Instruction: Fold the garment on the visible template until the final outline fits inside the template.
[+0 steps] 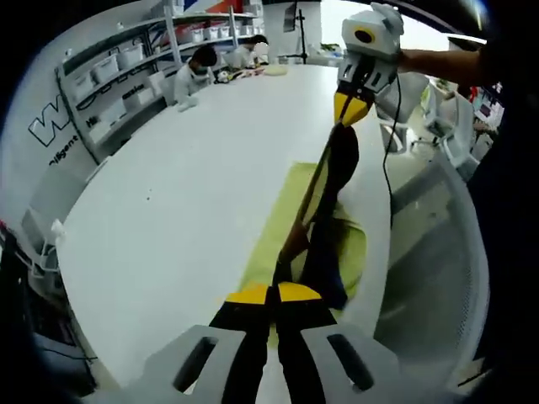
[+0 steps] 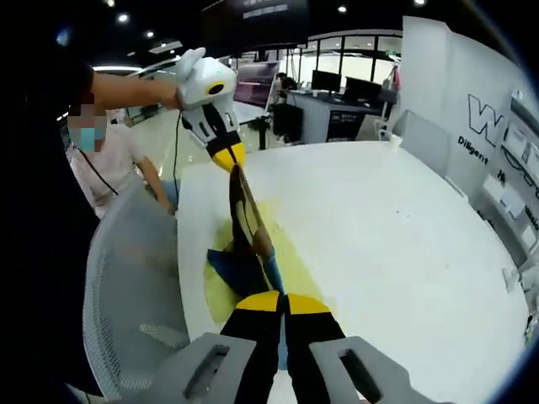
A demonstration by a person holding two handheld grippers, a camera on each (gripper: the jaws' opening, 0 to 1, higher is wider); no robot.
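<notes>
A dark garment (image 1: 333, 181) with blue and brown patches is stretched taut into a narrow rope-like band above the yellow-green template (image 1: 285, 220), which lies flat on the white table (image 1: 185, 194) near its edge. The left gripper (image 1: 274, 293) has its yellow-tipped black jaws pressed together on the near end of the garment in the left gripper view, and the right gripper (image 1: 352, 108) comes into that view beyond the far end of the template, its yellow tips pinched on the garment's other end, held by a person's hand (image 1: 421, 59). In the right gripper view the same holds in mirror: the right gripper (image 2: 285, 300) is clamped on the cloth (image 2: 244, 220) just over the template (image 2: 290, 252), and the left gripper (image 2: 228, 156) grips the far end. The cloth hangs slack and bunched in the middle, its lower folds resting on the template. The template is a thin, matte rectangular sheet; the table is smooth, glossy and rounded at its corner. Beside the table edge nearest the template stands a chair with a white mesh back (image 2: 135, 286). Far across the table from the template, shelves (image 1: 126, 76) hold white bins whose contents cannot be made out, and people sit at the table's far end.
</notes>
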